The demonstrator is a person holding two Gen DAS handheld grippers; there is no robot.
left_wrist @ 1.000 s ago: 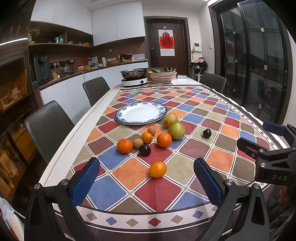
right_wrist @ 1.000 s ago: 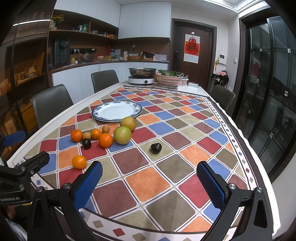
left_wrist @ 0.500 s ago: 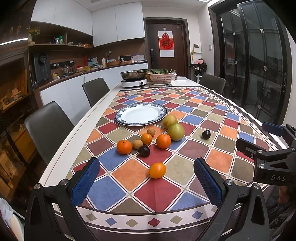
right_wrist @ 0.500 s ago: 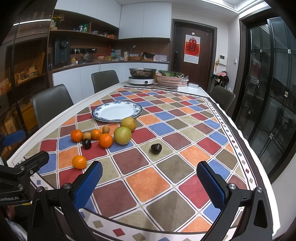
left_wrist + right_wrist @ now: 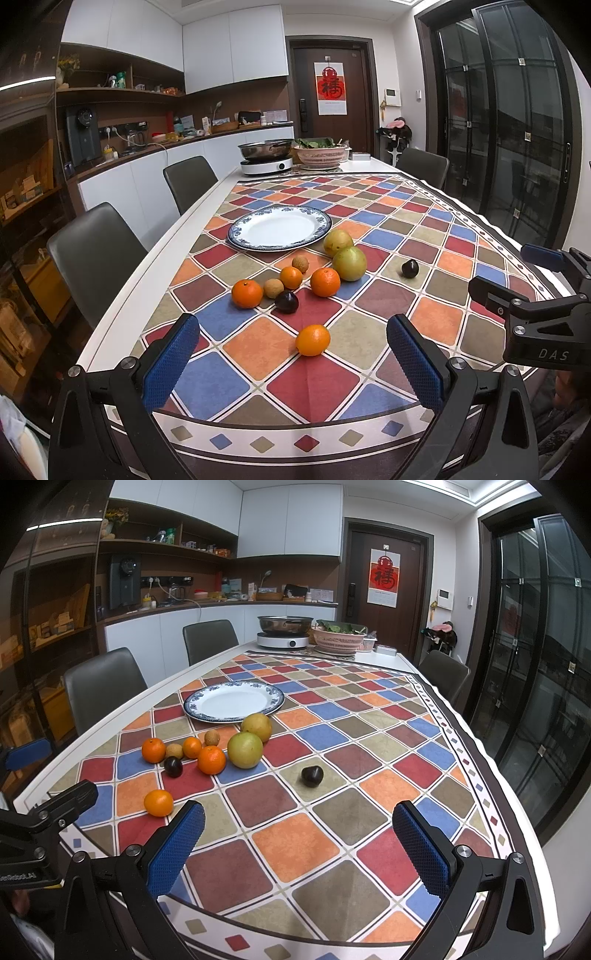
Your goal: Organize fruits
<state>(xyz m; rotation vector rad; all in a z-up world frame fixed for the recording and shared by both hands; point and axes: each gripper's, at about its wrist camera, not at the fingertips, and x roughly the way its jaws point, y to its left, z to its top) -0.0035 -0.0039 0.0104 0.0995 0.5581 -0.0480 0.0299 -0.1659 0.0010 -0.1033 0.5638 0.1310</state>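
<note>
The fruits all lie loose on the checked cloth of the tabletop (image 5: 122, 325), none yet on the blue-rimmed plate (image 5: 279, 232) that sits bare just beyond them. Nearest the plate are two large yellow-green fruits (image 5: 349, 263), touching each other; beside them a cluster of three oranges (image 5: 325, 281), two small tan round fruits (image 5: 273, 288) and a dark plum (image 5: 286, 301). A lone orange (image 5: 312, 340) lies apart toward the near edge, and a second dark plum (image 5: 312, 776) sits alone to the right of the cluster. The left gripper (image 5: 291, 360) hangs over the near edge with its jaws spread wide and holding nothing, the lone orange lying ahead between them. The right gripper (image 5: 299, 843) is likewise spread and holds nothing, facing the second plum from well back. By my reading the work has not begun: this is the approach to a first pick. The next move would call for bringing the left jaws down around the lone orange, closing gently on its widest part so it does not roll, then carrying it to the plate.
</note>
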